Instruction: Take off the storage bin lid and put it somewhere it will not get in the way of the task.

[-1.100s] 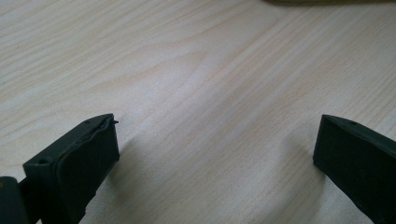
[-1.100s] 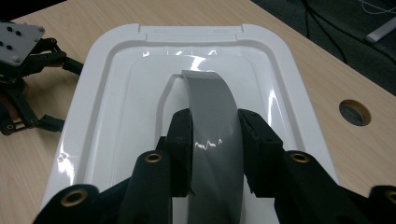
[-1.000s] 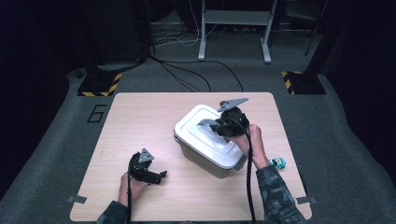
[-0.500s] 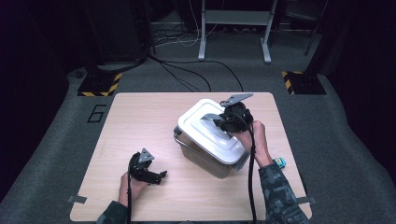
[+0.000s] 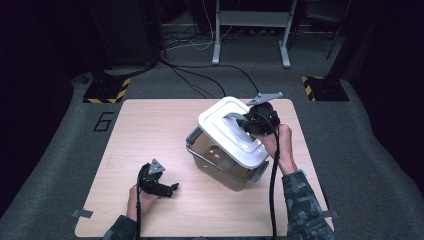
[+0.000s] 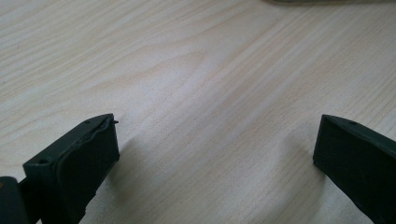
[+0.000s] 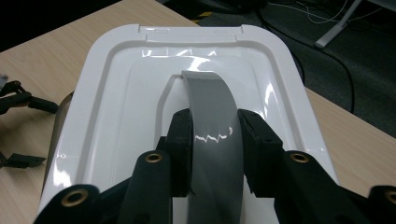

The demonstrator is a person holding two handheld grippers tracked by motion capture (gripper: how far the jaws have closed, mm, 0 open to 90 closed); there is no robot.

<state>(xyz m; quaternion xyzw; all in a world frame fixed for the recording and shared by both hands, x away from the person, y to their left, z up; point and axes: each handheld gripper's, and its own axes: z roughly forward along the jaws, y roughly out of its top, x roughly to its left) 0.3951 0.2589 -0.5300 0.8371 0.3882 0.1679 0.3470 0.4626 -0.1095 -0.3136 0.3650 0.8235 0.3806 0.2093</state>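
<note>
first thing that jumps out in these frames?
The storage box with its white lid, right of centre on the wooden table, hangs tilted, one end off the tabletop. The right gripper is shut on the grey handle on top of the lid. The left gripper sits low near the table's front edge, jaws wide open with bare wood between them.

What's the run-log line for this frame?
right gripper: shut on handle | bin: tilted, lid on | left gripper: open, nothing held, over table
</note>
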